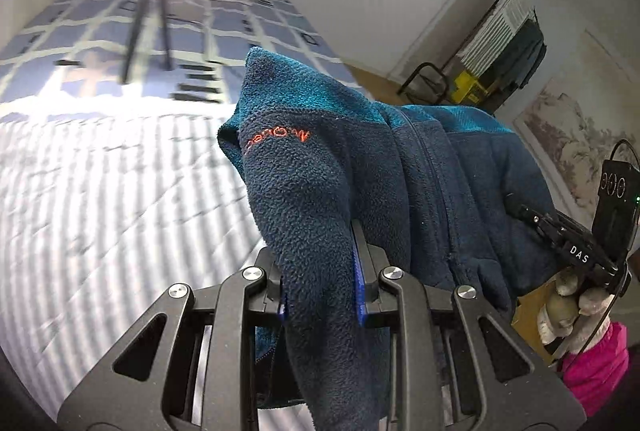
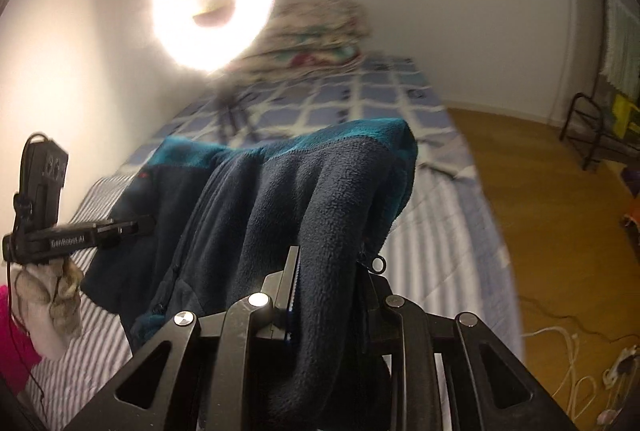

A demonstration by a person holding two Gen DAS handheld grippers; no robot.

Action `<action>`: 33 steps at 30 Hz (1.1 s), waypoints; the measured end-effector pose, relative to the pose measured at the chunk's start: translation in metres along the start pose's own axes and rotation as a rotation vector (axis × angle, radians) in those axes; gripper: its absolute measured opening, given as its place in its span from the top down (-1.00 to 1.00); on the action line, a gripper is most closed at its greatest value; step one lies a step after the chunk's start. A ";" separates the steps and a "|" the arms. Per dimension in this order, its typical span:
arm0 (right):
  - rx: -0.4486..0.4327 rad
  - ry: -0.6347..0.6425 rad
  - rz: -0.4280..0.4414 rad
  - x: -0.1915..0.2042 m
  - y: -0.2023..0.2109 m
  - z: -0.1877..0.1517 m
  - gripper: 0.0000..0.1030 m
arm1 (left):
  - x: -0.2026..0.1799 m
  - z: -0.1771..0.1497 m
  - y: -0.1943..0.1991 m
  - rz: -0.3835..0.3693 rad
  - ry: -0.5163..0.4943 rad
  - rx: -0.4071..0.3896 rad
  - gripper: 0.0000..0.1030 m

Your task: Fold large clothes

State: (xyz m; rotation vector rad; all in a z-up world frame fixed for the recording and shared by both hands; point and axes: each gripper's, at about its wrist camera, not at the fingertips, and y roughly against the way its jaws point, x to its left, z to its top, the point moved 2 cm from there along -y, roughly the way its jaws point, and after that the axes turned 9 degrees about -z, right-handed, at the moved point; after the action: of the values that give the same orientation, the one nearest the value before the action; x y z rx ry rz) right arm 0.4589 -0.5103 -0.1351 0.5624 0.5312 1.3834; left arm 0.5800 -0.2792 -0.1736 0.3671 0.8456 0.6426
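Here, fleece jacket [image 1: 360, 167] slung between claws above bed [image 1: 100, 191]; left claw [image 1: 320, 271] and right claw [image 2: 328, 271] each clamp fold.

Light: ring lamp [image 2: 214, 5] ahead of me, blown-out glare
Blur: far bed [image 2: 360, 91] smeared
Edges: my fisheye bends, darkens corners

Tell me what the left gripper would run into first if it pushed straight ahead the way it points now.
The left gripper already has the blue fleece jacket bunched between its fingers, so that goes with it. Beyond the fleece, it would probably meet the striped bed cover first, though depth is hard to judge.
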 end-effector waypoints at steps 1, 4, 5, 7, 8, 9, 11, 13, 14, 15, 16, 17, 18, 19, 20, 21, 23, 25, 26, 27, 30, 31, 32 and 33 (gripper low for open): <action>-0.006 -0.011 -0.019 -0.010 -0.007 0.007 0.58 | -0.002 0.007 -0.011 -0.009 0.002 0.000 0.57; -0.019 -0.035 -0.077 -0.035 -0.029 0.022 0.58 | -0.006 0.024 -0.048 -0.023 -0.001 0.002 0.57; -0.017 -0.043 -0.092 -0.042 -0.037 0.025 0.58 | -0.007 0.030 -0.061 -0.019 -0.011 0.004 0.57; -0.003 -0.061 -0.115 -0.053 -0.058 0.030 0.58 | -0.006 0.036 -0.079 -0.015 -0.013 0.002 0.57; 0.003 -0.062 -0.127 -0.057 -0.070 0.032 0.58 | -0.003 0.039 -0.088 -0.013 -0.005 0.003 0.57; 0.009 -0.058 -0.136 -0.058 -0.078 0.032 0.58 | 0.001 0.041 -0.098 -0.011 0.004 0.006 0.57; 0.030 -0.031 -0.174 -0.063 -0.107 0.034 0.59 | 0.011 0.041 -0.117 -0.003 0.022 0.021 0.57; 0.070 0.002 -0.237 -0.069 -0.138 0.035 0.59 | 0.027 0.038 -0.138 0.021 0.040 0.049 0.57; 0.103 0.013 -0.273 -0.073 -0.152 0.032 0.59 | 0.036 0.036 -0.145 0.039 0.055 0.047 0.56; 0.132 0.017 -0.297 -0.077 -0.161 0.028 0.59 | 0.046 0.033 -0.150 0.035 0.075 0.038 0.54; 0.176 0.017 -0.324 -0.085 -0.180 0.022 0.59 | 0.057 0.029 -0.154 0.003 0.096 0.030 0.43; 0.195 0.011 -0.324 -0.091 -0.190 0.018 0.59 | 0.064 0.025 -0.155 -0.029 0.105 0.017 0.37; 0.199 0.001 -0.319 -0.095 -0.193 0.015 0.58 | 0.071 0.022 -0.155 -0.063 0.129 0.006 0.36; 0.184 -0.020 -0.301 -0.100 -0.197 0.012 0.57 | 0.074 0.024 -0.155 -0.086 0.147 0.005 0.36; 0.170 -0.031 -0.289 -0.103 -0.197 0.010 0.56 | 0.074 0.024 -0.156 -0.092 0.150 0.008 0.31; 0.165 -0.049 -0.276 -0.107 -0.200 0.009 0.54 | 0.076 0.024 -0.156 -0.091 0.158 0.004 0.29; 0.146 -0.134 -0.223 -0.119 -0.200 0.005 0.47 | 0.074 0.023 -0.155 -0.077 0.139 -0.010 0.28; 0.131 -0.178 -0.206 -0.125 -0.199 0.000 0.28 | 0.066 0.022 -0.152 -0.043 0.100 -0.026 0.22; 0.127 -0.198 -0.215 -0.129 -0.199 -0.001 0.16 | 0.065 0.021 -0.151 -0.026 0.086 -0.036 0.11; 0.126 -0.216 -0.241 -0.132 -0.196 -0.003 -0.17 | 0.064 0.021 -0.149 0.001 0.082 -0.047 -0.01; 0.101 -0.277 -0.264 -0.137 -0.183 -0.006 -0.44 | 0.069 0.024 -0.146 0.013 0.103 -0.061 -0.27; 0.088 -0.300 -0.269 -0.138 -0.174 -0.007 -0.42 | 0.069 0.023 -0.144 0.012 0.104 -0.064 -0.29; 0.085 -0.309 -0.284 -0.139 -0.165 -0.008 -0.42 | 0.068 0.022 -0.141 0.017 0.103 -0.071 -0.33; 0.086 -0.308 -0.293 -0.138 -0.160 -0.009 -0.41 | 0.067 0.020 -0.138 0.028 0.096 -0.080 -0.35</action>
State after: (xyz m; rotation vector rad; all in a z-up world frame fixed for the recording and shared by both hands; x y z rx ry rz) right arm 0.5573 -0.6630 -0.2433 0.7221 0.4048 0.9774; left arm 0.6808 -0.3407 -0.2737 0.2777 0.9050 0.7230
